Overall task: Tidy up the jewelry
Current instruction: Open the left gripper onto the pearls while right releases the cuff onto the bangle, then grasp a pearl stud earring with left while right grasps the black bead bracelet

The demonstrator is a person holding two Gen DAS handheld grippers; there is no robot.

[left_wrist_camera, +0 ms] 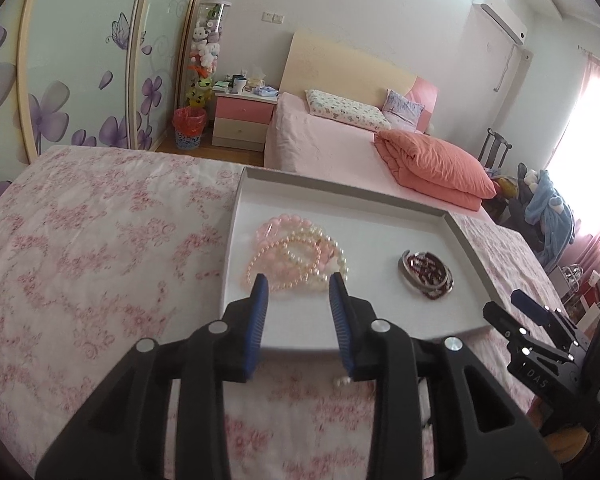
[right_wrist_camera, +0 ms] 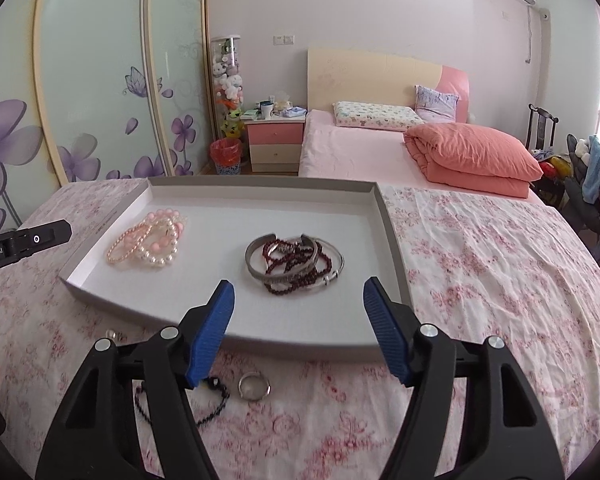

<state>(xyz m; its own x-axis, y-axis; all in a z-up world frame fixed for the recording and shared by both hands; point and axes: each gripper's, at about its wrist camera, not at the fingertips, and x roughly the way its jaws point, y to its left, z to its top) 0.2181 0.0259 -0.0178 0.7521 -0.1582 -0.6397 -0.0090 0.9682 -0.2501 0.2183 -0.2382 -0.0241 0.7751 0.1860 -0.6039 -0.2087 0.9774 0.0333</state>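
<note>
Two tongs, both released, nothing gripped: left tongs (left_wrist_camera: 298, 282) gap at 6 o'clock of the pearl pile, right tongs (right_wrist_camera: 299, 290) wider, at the tray's near rim. Floral bench (right_wrist_camera: 480, 248) carries grey tray (right_wrist_camera: 392, 232). Pearl bracelets (right_wrist_camera: 148, 244) at the tray's 9 o'clock, bangles (right_wrist_camera: 294, 262) near centre. Ring (right_wrist_camera: 253, 386) and black bracelet (right_wrist_camera: 216, 400) lie on the cloth at 6 o'clock, outside the tray.

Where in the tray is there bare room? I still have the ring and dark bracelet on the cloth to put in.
Bare floor of the tray lies between the pearl bracelets and the metal-and-garnet pile, along the far wall, and at the near edge. Both piles themselves are crowded.
</note>
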